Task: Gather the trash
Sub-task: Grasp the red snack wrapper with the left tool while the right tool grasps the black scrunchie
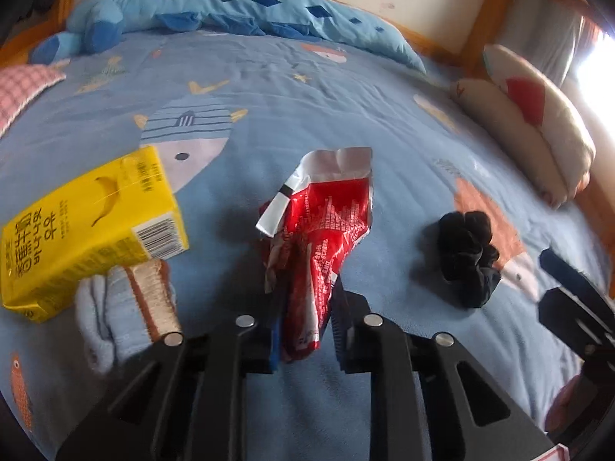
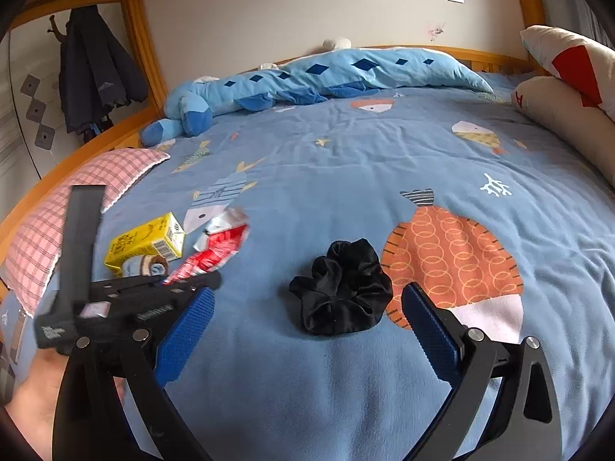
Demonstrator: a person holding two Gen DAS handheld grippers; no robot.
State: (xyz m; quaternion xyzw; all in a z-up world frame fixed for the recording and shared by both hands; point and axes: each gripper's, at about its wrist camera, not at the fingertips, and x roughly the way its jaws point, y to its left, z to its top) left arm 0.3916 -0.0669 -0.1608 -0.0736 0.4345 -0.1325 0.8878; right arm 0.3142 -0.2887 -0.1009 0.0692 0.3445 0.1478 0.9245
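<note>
My left gripper (image 1: 305, 330) is shut on a crumpled red and silver snack wrapper (image 1: 323, 223) and holds it just above the blue bed sheet; the wrapper also shows in the right wrist view (image 2: 219, 246). A yellow banana-milk carton (image 1: 88, 230) lies to its left, also seen from the right wrist (image 2: 146, 242). My right gripper (image 2: 303, 330) is open, its blue pads on either side of a black scrunchie (image 2: 342, 292) that lies on the sheet just ahead. The scrunchie also shows in the left wrist view (image 1: 469, 257).
A rolled light-blue sock (image 1: 123, 307) lies under the carton's near end. A pink checked pillow (image 2: 77, 207) lies at the left, a blue plush toy and blanket (image 2: 307, 77) at the back, cream cushions (image 2: 569, 107) at the right. A wooden frame (image 2: 146, 38) bounds the bed.
</note>
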